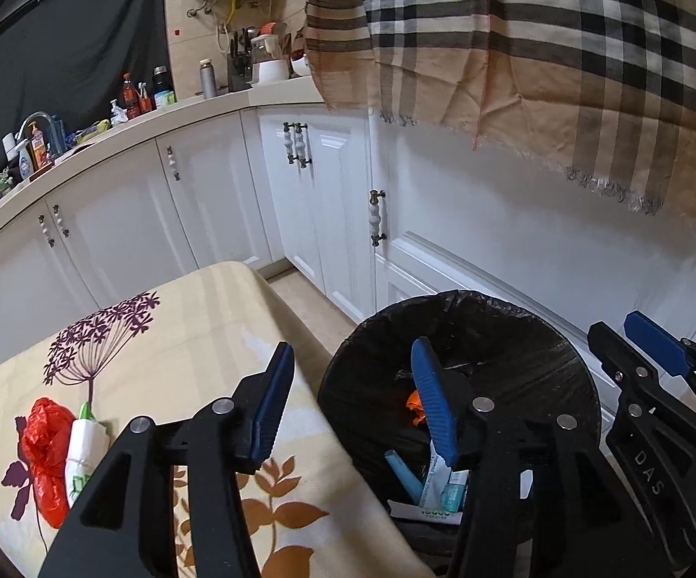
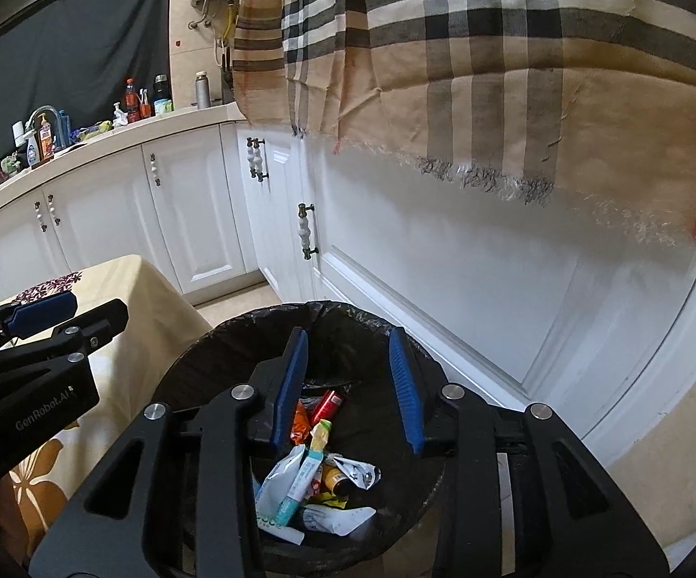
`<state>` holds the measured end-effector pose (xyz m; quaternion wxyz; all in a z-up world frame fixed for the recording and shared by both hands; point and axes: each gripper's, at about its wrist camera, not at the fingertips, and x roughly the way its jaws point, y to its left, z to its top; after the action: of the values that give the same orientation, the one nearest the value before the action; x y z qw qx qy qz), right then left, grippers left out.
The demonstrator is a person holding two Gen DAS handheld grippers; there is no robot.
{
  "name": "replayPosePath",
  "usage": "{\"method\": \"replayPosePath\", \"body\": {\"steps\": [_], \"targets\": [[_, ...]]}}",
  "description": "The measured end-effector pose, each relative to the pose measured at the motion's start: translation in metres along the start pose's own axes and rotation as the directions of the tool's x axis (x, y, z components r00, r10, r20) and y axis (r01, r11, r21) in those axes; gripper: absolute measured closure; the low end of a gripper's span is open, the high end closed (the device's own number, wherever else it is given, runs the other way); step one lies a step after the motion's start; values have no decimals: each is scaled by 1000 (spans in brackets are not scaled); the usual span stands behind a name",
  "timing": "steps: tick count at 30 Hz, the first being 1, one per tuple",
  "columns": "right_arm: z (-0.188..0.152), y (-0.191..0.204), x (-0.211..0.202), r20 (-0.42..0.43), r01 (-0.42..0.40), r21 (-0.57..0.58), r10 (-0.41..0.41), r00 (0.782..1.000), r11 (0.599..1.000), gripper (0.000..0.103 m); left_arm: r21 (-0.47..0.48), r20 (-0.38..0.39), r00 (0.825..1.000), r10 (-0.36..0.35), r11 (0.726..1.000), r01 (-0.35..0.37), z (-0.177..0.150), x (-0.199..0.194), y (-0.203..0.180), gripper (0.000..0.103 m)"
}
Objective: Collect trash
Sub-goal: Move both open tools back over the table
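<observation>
A bin lined with a black bag (image 1: 516, 337) stands on the floor beside a table with a flowered cloth (image 1: 179, 327). My left gripper (image 1: 353, 351) is open with nothing between its blue pads, over the table edge and the bin's rim. A crumpled red plastic bag (image 1: 44, 438) and a white-and-green wrapper (image 1: 80, 453) lie on the table to its left. In the right wrist view my right gripper (image 2: 348, 337) hangs open and holds nothing above the bin (image 2: 232, 337). Below it lie several wrappers and tubes (image 2: 314, 472).
White cabinets (image 1: 213, 202) run behind the bin under a counter (image 1: 107, 135) crowded with bottles. A plaid cloth (image 1: 541, 48) hangs from above at the right. Beige floor (image 1: 300, 294) shows between table and cabinets. Each gripper shows at the edge of the other's view.
</observation>
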<state>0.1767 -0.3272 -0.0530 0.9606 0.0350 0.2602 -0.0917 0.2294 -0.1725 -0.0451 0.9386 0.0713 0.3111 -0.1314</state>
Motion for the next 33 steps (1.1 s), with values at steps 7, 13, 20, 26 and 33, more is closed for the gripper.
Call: {"method": "replayPosePath", "body": {"steps": [7,13,20,26,33], "targets": [[5,8,-15,14,0,-6,0,1000,1000,60,-26,15,1000,15,1000,-15,-5,-17,15,51],[6,23,-30,27,-14,-20,15,1000,1000,59,-60,25,999,45,997,-43,-12,-36,37,48],[5,47,-46,32,-49,-43,51,998,998,59,-108,35,994,100,990,-95,-29,-66,73,45],[4,75,-54,24,-97,-69,99,995,993,58,-164,30,985,168,973,-161,-48,-92,113,43],[0,117,-59,4,-167,-119,169,986,979,58,-226,9,968,251,943,-243,-68,-113,159,41]]}}
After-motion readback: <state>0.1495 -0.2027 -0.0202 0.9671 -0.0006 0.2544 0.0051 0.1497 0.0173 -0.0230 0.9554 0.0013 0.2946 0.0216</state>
